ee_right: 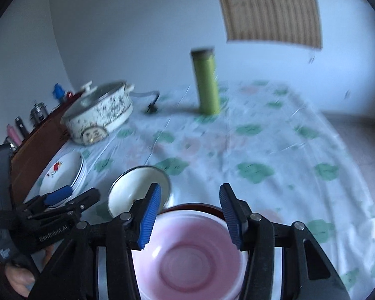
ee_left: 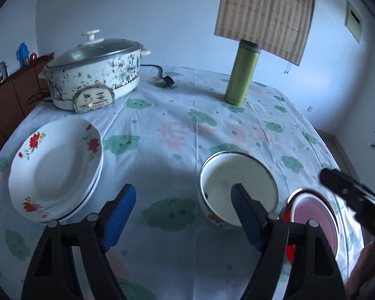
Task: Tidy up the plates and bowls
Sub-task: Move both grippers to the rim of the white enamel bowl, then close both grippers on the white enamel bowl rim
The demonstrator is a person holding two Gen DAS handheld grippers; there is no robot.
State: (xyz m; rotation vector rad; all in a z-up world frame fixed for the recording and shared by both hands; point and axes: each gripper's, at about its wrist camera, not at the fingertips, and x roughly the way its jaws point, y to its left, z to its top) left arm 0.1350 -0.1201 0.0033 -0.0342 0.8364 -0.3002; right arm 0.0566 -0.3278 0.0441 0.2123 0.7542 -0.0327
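A stack of white flowered plates [ee_left: 55, 170] sits at the table's left; it also shows in the right wrist view [ee_right: 62, 175]. A white enamel bowl [ee_left: 237, 187] stands right of centre, also seen from the right wrist [ee_right: 137, 190]. A pink-lined red bowl [ee_left: 312, 225] lies beside it, close under my right gripper [ee_right: 190, 215], which is open above the bowl [ee_right: 187, 255]. My left gripper [ee_left: 185, 212] is open and empty over the cloth between the plates and the white bowl. The right gripper's body [ee_left: 350, 190] shows at the left view's right edge.
A speckled electric cooker [ee_left: 92, 75] with its cord stands at the back left. A green flask [ee_left: 242, 72] stands at the back centre. A wooden cabinet [ee_left: 12, 95] lines the table's left side. The flowered tablecloth [ee_left: 177, 130] covers the table.
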